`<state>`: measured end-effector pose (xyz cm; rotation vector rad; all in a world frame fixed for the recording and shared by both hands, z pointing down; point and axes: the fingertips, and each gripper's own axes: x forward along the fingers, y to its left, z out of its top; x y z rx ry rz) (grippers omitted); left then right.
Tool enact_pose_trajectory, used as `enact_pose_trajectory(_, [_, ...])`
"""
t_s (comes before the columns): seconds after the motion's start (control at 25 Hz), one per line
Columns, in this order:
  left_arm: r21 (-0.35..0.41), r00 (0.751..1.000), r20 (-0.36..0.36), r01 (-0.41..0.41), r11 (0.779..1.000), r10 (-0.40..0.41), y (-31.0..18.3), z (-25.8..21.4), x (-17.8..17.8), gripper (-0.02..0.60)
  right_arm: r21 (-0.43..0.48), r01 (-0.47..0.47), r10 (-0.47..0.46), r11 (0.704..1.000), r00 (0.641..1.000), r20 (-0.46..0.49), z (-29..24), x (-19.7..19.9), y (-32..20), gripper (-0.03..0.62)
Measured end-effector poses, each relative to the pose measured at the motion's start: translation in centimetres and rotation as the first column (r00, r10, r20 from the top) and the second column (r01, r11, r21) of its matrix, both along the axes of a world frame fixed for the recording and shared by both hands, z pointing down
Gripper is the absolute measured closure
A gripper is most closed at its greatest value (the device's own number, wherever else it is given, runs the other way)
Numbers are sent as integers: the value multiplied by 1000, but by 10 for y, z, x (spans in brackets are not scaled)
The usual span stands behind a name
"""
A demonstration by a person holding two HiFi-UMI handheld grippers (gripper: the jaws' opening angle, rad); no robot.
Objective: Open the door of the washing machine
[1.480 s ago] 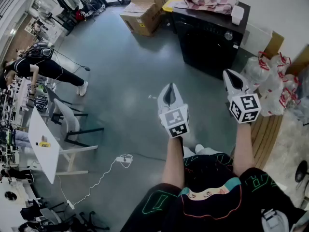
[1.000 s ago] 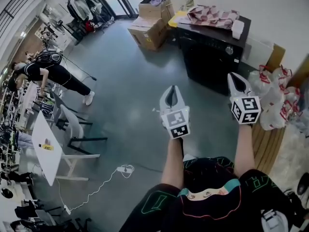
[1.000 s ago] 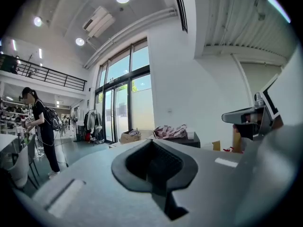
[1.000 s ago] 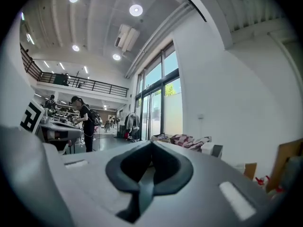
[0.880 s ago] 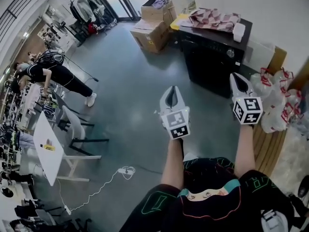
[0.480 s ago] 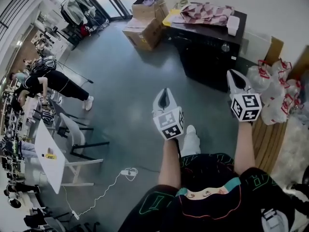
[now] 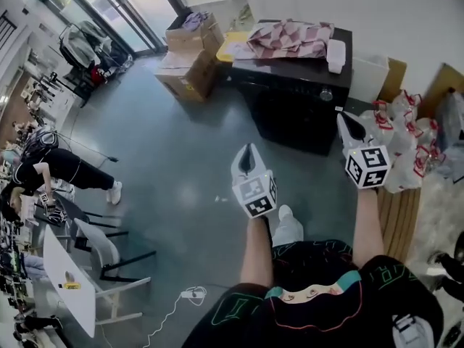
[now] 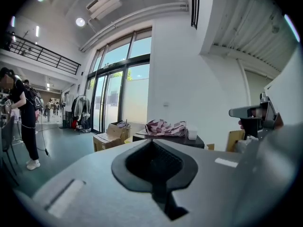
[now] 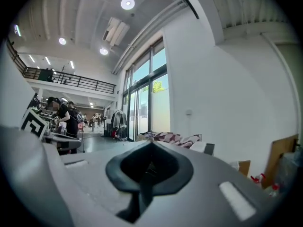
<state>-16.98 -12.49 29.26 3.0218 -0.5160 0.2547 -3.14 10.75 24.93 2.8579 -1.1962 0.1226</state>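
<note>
Washing machine (image 7: 290, 100) status: door shut as far as can be judged, and untouched. The black cabinet stands on the floor (image 7: 174, 172) against the far wall, ahead of both tools.

Nearest the camera are the person's legs and one pale shoe (image 7: 288, 225). The shoe sits just below the left tool (image 7: 246, 156) in the head view, further forward than a second ago. Judgement: the person is walking toward the machine.

Left tool: jaws together with nothing between them, as in the earlier pictures. It hangs over bare floor, short of the machine's front.

Right tool (image 7: 346, 122): jaws likewise together and empty. In the head view its tip lies at the machine's lower right corner. That view cannot settle how close it really is, and the right gripper view shows the machine some way ahead.

The machine now fills more of the head view and sits lower in it than before, so the gap has shrunk. Its front is dark. A round knob (image 7: 326, 93) shows on the panel, but the door's outline and handle cannot be made out. A checked cloth (image 7: 290, 36) and a white container (image 7: 336, 55) lie on top. Cardboard boxes (image 7: 190, 60) stand to its left and tied plastic bags (image 7: 402, 140) to its right.

Finding: approach under way, no contact yet. A tool will have to open before it can take the handle.
</note>
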Motion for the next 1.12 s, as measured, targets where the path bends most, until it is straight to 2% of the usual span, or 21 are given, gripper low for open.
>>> enact_pose_trajectory(0.2, [-63, 1000, 27, 11, 998, -9, -42, 32, 59, 571, -85, 45, -41, 995, 998, 47, 31, 52, -53, 591])
enact_pose_trajectory(0.36, [-96, 997, 79, 23, 995, -16, -87, 55, 101, 571, -99, 73, -64, 992, 994, 89, 47, 92, -105, 591])
enact_pose_trajectory(0.44, [-115, 996, 81, 46, 992, -36, -113, 58, 121, 571, -122, 106, -95, 987, 991, 92, 52, 103, -132, 591])
enact_pose_trajectory(0.52, [-135, 996, 74, 54, 989, -44, -128, 61, 142, 571, -183, 128, -116, 975, 991, 72, 57, 114, -150, 591])
enact_pose_trajectory(0.6, [-150, 997, 75, 29, 988, -18, -127, 68, 162, 571, -234, 118, -105, 965, 992, 70, 67, 126, -151, 591])
enact_pose_trajectory(0.84, [-181, 993, 98, -45, 982, 64, -112, 88, 213, 571, -275, 73, -44, 959, 993, 109, 83, 167, -137, 591])
enact_pose_trajectory(1.0, [-193, 990, 127, -32, 981, 57, -106, 112, 236, 571, -306, 100, -59, 947, 988, 141, 107, 187, -141, 591])
enact_pose_trajectory(1.12, [-194, 982, 183, -8, 981, 44, -103, 139, 252, 571, -315, 131, -73, 940, 979, 191, 135, 207, -145, 591])
